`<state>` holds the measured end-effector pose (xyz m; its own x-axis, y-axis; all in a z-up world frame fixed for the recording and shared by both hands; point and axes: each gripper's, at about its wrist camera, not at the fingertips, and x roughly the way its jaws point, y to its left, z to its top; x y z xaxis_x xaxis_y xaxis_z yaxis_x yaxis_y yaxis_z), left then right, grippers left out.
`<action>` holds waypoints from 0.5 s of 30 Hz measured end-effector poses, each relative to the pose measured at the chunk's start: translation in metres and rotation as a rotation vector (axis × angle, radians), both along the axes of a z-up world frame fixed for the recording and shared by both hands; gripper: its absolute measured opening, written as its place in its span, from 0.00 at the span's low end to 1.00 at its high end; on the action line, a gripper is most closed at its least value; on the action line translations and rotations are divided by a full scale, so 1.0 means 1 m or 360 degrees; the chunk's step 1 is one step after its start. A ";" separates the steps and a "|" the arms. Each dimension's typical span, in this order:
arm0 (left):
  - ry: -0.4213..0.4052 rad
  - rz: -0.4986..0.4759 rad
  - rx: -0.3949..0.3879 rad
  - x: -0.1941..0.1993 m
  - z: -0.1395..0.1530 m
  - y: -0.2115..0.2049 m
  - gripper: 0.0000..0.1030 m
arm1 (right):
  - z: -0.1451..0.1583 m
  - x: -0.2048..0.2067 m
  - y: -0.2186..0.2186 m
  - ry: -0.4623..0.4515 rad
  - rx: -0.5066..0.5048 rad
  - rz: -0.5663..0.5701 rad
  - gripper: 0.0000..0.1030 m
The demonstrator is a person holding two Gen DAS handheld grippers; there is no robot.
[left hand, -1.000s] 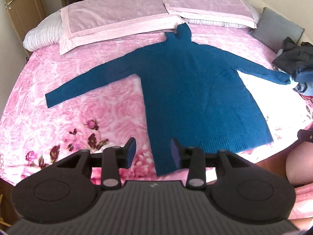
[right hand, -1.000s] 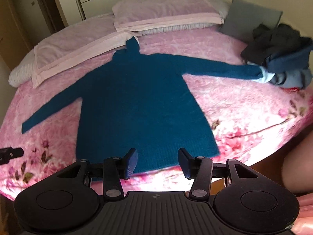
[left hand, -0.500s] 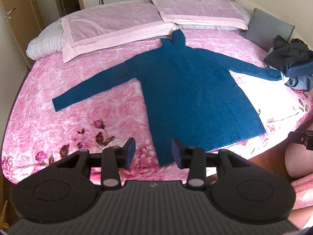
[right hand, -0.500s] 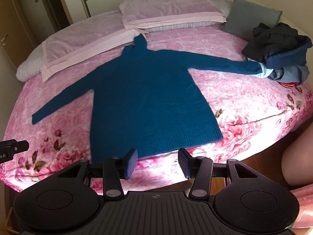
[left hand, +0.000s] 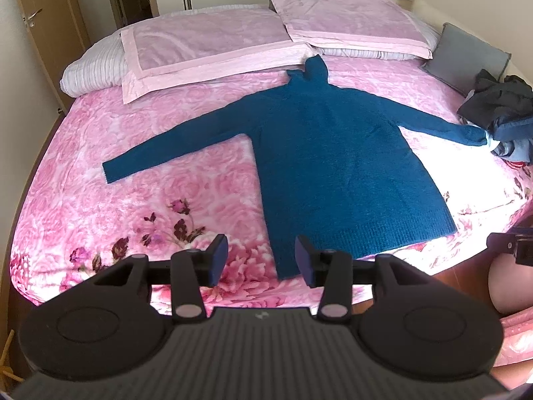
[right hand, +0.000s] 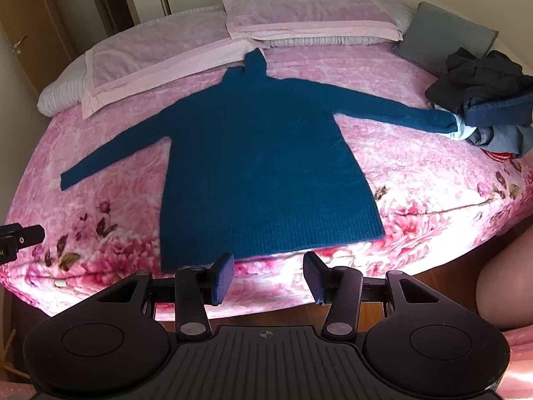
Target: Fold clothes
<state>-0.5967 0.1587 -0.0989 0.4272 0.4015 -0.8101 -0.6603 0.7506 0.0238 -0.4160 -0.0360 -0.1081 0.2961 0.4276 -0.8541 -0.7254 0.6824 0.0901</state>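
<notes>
Your left gripper [left hand: 262, 260] hangs with its jaws spread wide and nothing between them, just short of the near edge of the bed [left hand: 83, 206]; your right gripper [right hand: 268, 273] is the same, wide open and empty. Both are clear of the cloth. Each gripper's body fills the bottom of its own view and hides the floor below it.

Just past the fingertips lies the one teal sweater [left hand: 333, 166], spread flat with its hem nearest you and its neck pointing away. In the left view the hem's left corner sits between the fingers; in the right view the hem runs across just beyond both of them. Two sleeves stretch outward. The left cuff lies bare on the pink floral cover, while the right cuff ends against a heap of dark clothes [right hand: 483, 100]; whether it lies over or under them is hard to tell, and you cannot count the garments in that heap.

Only the left view catches a tip of your right gripper at its right edge, and only the right view shows a tip of the left one at its left edge.

Farthest off lie two pink pillows [left hand: 206, 46] and one grey cushion [right hand: 446, 36].
</notes>
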 end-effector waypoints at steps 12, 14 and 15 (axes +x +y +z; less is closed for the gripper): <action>0.0050 0.0036 0.0013 0.035 -0.003 -0.024 0.40 | -0.007 0.036 -0.018 0.0036 -0.0038 0.0043 0.48; 0.0064 0.0059 0.0004 0.043 -0.005 -0.029 0.40 | -0.008 0.046 -0.022 0.0044 -0.0042 0.0067 0.48; 0.0070 0.0071 -0.0001 0.047 -0.007 -0.031 0.40 | -0.009 0.051 -0.024 0.0048 -0.0044 0.0080 0.48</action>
